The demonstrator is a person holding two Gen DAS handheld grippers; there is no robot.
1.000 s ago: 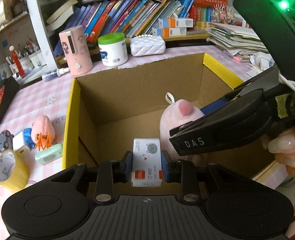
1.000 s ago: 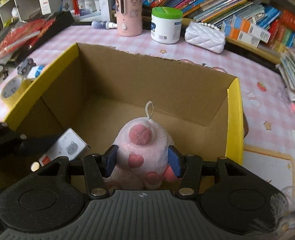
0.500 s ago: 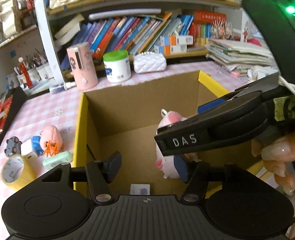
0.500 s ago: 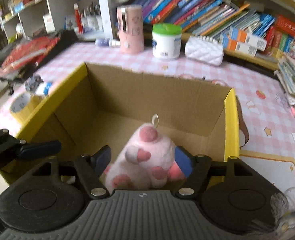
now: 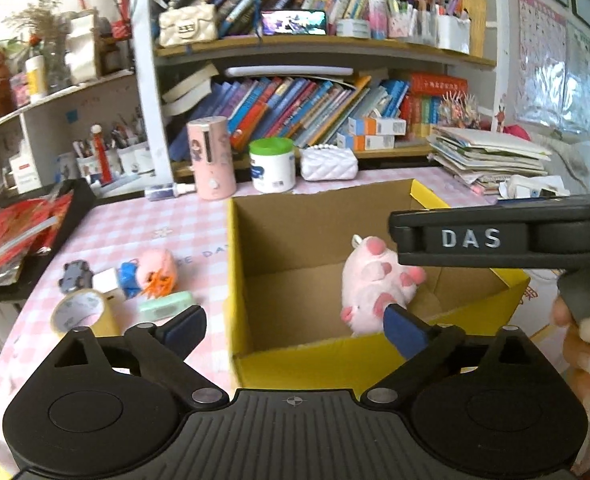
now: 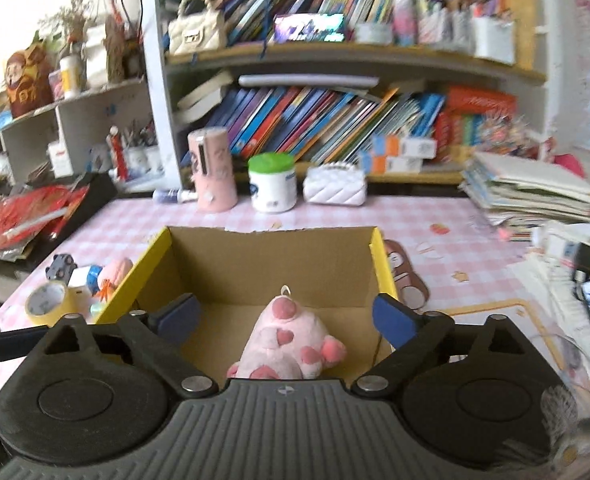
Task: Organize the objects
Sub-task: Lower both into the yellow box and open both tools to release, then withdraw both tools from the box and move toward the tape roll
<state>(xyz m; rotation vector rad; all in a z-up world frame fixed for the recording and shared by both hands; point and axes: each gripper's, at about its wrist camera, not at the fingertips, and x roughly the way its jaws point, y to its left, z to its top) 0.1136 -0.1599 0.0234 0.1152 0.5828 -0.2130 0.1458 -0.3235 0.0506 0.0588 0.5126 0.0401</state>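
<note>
A cardboard box with yellow flaps (image 5: 239, 288) (image 6: 263, 256) stands open on the pink checked table. A pink plush toy (image 5: 375, 284) (image 6: 291, 340) lies inside it. My left gripper (image 5: 295, 328) is open and empty, raised above the box's near edge. My right gripper (image 6: 287, 316) is open and empty, above the plush; its side shows in the left wrist view (image 5: 495, 240). The small white box is hidden from view.
Left of the box lie a tape roll (image 5: 83, 314) (image 6: 51, 300), a mint case (image 5: 167, 306), a pink toy (image 5: 159, 268), a blue and white item (image 5: 119, 280) and a grey toy car (image 5: 75, 276). A pink cylinder (image 5: 213, 164), white jar (image 5: 273, 170) and white purse (image 5: 329, 164) stand behind it.
Both grippers opened and let go, leaving the white box and the plush inside the cardboard box. Both then lifted up and back out of the box.
</note>
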